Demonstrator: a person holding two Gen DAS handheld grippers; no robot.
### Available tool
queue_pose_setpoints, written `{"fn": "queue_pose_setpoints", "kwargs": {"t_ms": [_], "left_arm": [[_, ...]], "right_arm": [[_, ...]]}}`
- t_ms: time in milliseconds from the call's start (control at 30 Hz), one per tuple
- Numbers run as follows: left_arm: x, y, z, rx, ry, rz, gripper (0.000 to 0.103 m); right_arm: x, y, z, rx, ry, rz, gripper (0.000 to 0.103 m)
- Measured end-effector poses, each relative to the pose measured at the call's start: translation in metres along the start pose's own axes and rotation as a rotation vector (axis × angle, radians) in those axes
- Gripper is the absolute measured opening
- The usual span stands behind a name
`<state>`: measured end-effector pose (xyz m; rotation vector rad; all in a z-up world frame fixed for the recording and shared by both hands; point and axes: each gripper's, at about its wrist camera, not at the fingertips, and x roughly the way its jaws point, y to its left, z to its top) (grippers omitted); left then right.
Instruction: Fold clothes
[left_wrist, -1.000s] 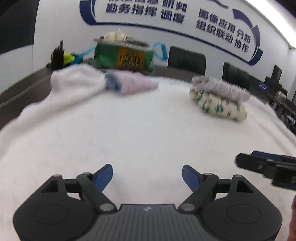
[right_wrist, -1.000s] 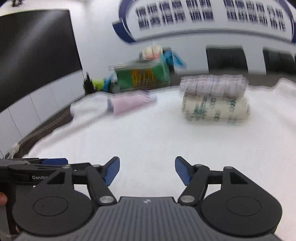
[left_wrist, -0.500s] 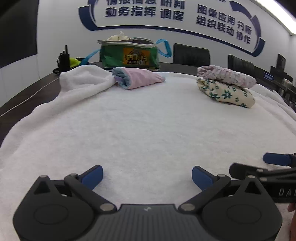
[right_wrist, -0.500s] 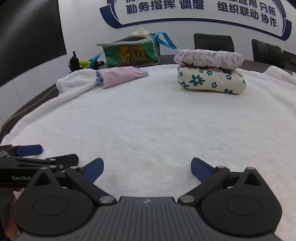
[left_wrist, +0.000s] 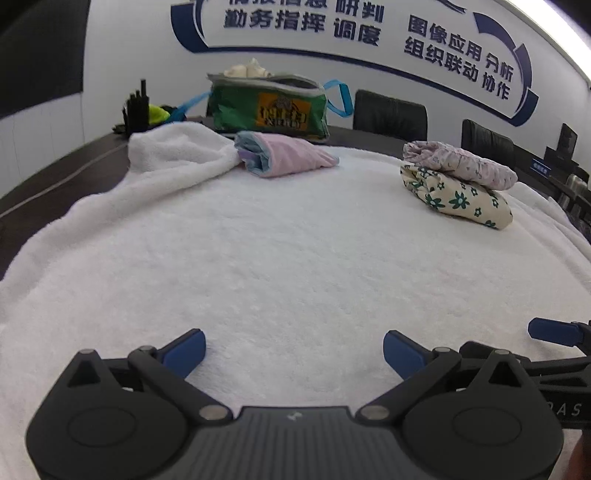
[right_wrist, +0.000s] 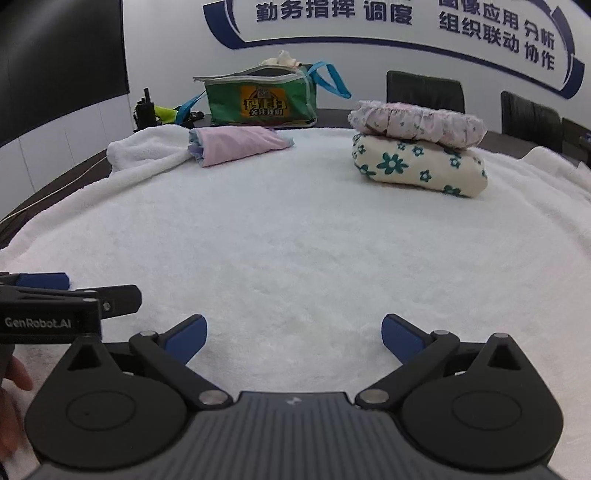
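Clothes lie folded at the far side of the white towel (left_wrist: 295, 266): a pink bundle (left_wrist: 284, 158) at about 11 o'clock from the left claw (left_wrist: 294, 349), its long axis running left to right, and a floral stack (right_wrist: 419, 158) at about 1 o'clock from the right claw (right_wrist: 294, 334). Both claws gape wide, holding nothing, side by side and well apart from either pile. Judging by this, the left hand is nearer the pink bundle, the right nearer the stack.

A white towel (left_wrist: 295, 251) is covering the dark worktop (left_wrist: 55, 173), carrying a pink bundle (left_wrist: 284, 157) and two stacked floral bundles (right_wrist: 417, 162); a green bag (left_wrist: 269, 107) is sitting behind.
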<state>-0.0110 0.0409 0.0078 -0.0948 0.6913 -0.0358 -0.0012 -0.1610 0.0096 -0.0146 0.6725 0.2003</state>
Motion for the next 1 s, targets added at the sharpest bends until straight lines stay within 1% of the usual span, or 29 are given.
{"fn": "queue_pose_setpoints", "kwargs": {"t_ms": [100,233,333,633,767,1000], "left_arm": [[0.002,-0.002,0.003,0.003,0.006,0.017,0.102],[0.009,-0.016,-0.004,0.097,0.005,0.077,0.103],[0.009,-0.014,-0.004,0.092,0.009,0.063,0.103],[0.010,-0.012,-0.004,0.087,0.008,0.057,0.103],[0.010,-0.013,-0.003,0.088,0.008,0.058,0.103],[0.010,-0.014,-0.002,0.090,0.010,0.062,0.103]], "right_arm": [[0.002,0.000,0.000,0.012,0.014,-0.045,0.103],[0.007,0.000,-0.003,0.010,0.030,-0.063,0.103],[0.007,0.000,-0.004,0.009,0.030,-0.065,0.103],[0.008,-0.001,-0.002,0.002,0.032,-0.054,0.103],[0.009,-0.001,-0.001,-0.003,0.035,-0.042,0.103],[0.009,-0.002,-0.001,0.001,0.032,-0.044,0.103]]}}
